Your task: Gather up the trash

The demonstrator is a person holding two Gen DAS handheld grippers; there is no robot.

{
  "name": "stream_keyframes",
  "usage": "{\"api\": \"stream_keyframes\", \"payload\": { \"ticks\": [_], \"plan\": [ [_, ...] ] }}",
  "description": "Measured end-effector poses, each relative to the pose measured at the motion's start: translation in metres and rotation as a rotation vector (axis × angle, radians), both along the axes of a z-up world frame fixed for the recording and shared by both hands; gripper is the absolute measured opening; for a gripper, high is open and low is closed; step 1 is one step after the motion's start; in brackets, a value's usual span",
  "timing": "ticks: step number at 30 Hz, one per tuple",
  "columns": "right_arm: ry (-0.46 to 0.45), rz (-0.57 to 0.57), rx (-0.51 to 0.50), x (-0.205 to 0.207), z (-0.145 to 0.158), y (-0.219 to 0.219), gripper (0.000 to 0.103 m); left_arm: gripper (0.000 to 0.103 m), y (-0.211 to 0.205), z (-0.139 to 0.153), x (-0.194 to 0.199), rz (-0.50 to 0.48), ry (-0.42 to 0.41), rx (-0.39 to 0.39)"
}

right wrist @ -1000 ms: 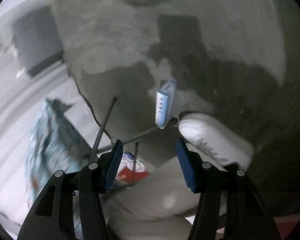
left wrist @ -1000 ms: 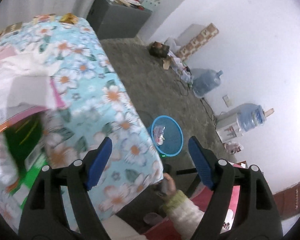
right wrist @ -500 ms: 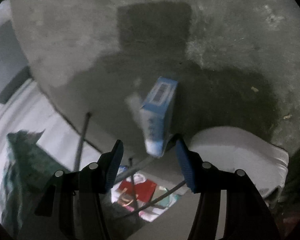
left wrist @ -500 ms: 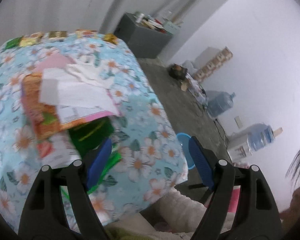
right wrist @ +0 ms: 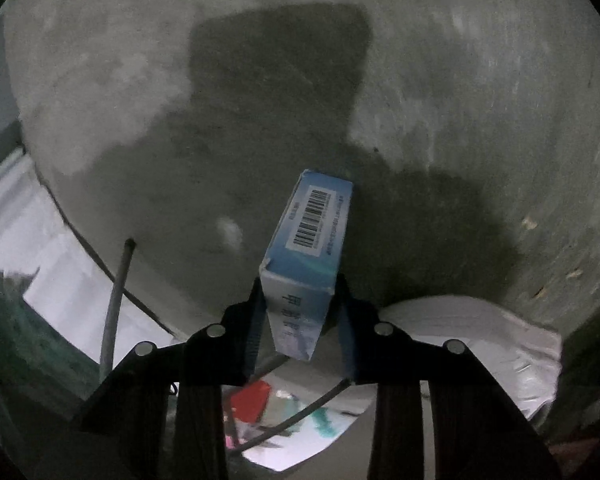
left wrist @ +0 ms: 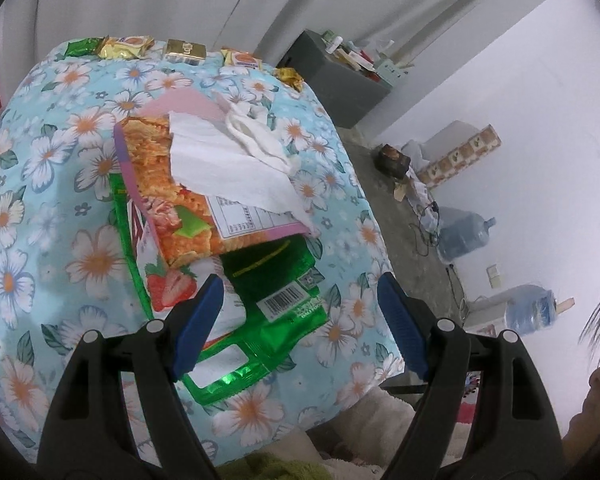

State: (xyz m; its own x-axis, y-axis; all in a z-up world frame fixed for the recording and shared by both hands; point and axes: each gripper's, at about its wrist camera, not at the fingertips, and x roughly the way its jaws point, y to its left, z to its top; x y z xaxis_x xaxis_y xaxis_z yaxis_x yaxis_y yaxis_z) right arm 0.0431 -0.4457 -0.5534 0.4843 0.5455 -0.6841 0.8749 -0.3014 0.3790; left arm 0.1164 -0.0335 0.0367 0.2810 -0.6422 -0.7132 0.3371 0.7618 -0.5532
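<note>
**Right gripper closing on box; left idle over wrappers**

Right gripper [right wrist: 300, 320]: jaws closing, small blue cardboard box with barcode [right wrist: 310, 248] between them, standing on edge on the concrete floor [right wrist: 440, 100]. Pads look at its sides; firm contact not confirmed. Risk: box is tall and narrow, an off-centre squeeze could tip or twist it out.

Left gripper [left wrist: 300, 320]: wide open, empty, just above the green foil wrapper [left wrist: 276, 300] on the floral-cloth desk [left wrist: 40, 200], orange snack packet [left wrist: 160, 200] and white tissue [left wrist: 228, 160] beyond.

Bin not visible. Box's bottom end is hidden behind the jaws.
</note>
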Motion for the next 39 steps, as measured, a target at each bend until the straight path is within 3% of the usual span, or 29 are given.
{"api": "stream_keyframes", "payload": {
  "ticks": [4,8,14,18,20,22,23,24,25,28,31,34,39],
  "plan": [
    [-0.105,0.111,-0.149,-0.008,0.053,-0.012,0.032,0.075,0.001,0.002,-0.002,-0.016,-0.015,-0.031],
    [-0.176,0.129,-0.26,-0.058,0.115,-0.025,0.032,0.075,-0.001,0.008,-0.006,-0.042,-0.05,-0.059],
    [-0.275,0.011,-0.483,-0.165,0.24,-0.064,0.032,0.075,-0.002,0.01,-0.015,-0.084,-0.073,-0.102],
    [-0.284,-0.113,-0.66,-0.201,0.305,-0.119,0.032,0.075,0.003,0.013,-0.025,-0.106,-0.089,-0.127],
    [-0.247,-0.158,-0.73,-0.211,0.319,-0.151,0.033,0.075,0.007,0.014,-0.029,-0.109,-0.1,-0.139],
    [-0.17,-0.162,-0.745,-0.214,0.31,-0.183,0.037,0.075,0.013,0.015,-0.035,-0.11,-0.113,-0.152],
    [-0.101,-0.182,-0.732,-0.22,0.3,-0.198,0.044,0.075,0.015,0.015,-0.037,-0.107,-0.115,-0.153],
    [-0.054,-0.206,-0.718,-0.223,0.29,-0.207,0.068,0.075,0.019,0.013,-0.039,-0.103,-0.114,-0.151],
    [0.015,-0.23,-0.703,-0.23,0.278,-0.217,0.079,0.075,0.022,0.011,-0.041,-0.101,-0.11,-0.149],
    [0.12,-0.272,-0.665,-0.249,0.26,-0.222,0.079,0.075,0.033,0.009,-0.045,-0.088,-0.113,-0.136],
    [0.081,-0.319,-0.664,-0.263,0.263,-0.21,0.079,0.075,0.045,0.008,-0.048,-0.066,-0.149,-0.11],
    [0.031,-0.278,-0.695,-0.26,0.28,-0.198,0.079,0.075,0.052,0.005,-0.048,-0.035,-0.178,-0.075],
    [-0.077,-0.109,-0.88,-0.238,0.355,-0.166,0.079,0.076,0.059,0.002,-0.054,-0.011,-0.23,-0.039]
  ]
}}
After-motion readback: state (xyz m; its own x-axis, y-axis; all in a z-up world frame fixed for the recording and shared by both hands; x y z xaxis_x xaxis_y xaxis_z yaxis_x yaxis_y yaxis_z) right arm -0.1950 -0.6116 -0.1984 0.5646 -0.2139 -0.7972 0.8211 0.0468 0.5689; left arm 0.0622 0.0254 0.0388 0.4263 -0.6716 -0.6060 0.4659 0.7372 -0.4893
